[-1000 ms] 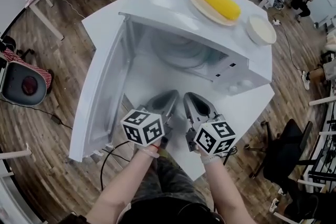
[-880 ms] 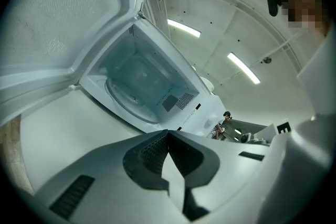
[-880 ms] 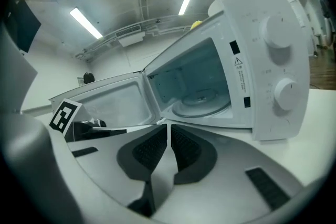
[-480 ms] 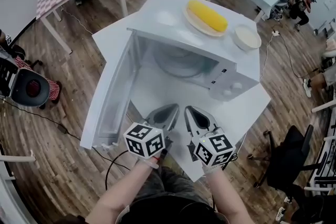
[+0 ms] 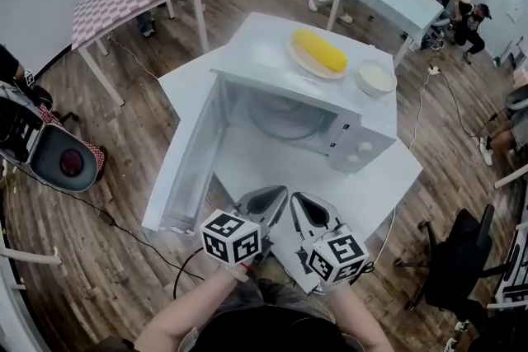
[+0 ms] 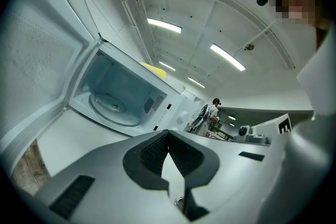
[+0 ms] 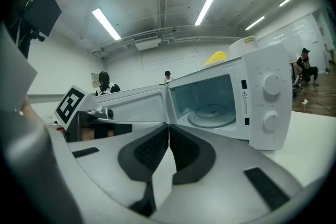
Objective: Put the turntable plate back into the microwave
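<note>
You have moved back from the microwave [image 5: 363,136], and the plate [image 5: 285,118] lies inside it. Your left gripper [image 5: 275,194] and right gripper [image 5: 299,199] have their fingers pressed together, holding nothing. The job looks done.
</note>
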The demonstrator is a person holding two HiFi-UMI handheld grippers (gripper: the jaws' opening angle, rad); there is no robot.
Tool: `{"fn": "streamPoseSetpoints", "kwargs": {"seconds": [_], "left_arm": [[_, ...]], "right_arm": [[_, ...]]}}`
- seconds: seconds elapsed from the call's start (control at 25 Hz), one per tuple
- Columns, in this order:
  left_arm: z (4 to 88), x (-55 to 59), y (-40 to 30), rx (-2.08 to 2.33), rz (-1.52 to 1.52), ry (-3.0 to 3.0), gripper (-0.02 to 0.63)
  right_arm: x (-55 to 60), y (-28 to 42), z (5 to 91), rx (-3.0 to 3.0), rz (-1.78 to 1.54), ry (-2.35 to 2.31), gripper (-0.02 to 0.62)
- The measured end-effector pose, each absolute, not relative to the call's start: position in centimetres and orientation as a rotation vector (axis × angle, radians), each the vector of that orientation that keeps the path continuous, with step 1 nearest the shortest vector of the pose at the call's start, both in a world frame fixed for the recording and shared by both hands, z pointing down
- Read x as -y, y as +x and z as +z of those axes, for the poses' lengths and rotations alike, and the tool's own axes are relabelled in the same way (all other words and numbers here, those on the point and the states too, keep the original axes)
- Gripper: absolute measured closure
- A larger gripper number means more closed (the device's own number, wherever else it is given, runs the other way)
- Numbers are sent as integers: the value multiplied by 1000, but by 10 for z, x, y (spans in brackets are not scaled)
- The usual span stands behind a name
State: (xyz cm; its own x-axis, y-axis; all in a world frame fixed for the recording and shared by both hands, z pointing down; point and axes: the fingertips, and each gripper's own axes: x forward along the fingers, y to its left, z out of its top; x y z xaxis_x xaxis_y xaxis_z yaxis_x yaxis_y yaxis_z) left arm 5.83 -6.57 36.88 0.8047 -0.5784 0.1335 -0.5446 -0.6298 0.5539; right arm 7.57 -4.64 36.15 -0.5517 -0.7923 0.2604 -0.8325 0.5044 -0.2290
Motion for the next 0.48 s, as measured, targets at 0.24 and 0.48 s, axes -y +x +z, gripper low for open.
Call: {"fn": "streamPoseSetpoints", "kwargs": {"seconds": [0.24,0.48], "left_arm": [[349,45,54,810,-159,2387,594],[347,31,39,858,-159,2382,594]], "right_arm": [[25,77,337,2682,477,1416,571],[13,73,323,2725,444,1403,571]]}}
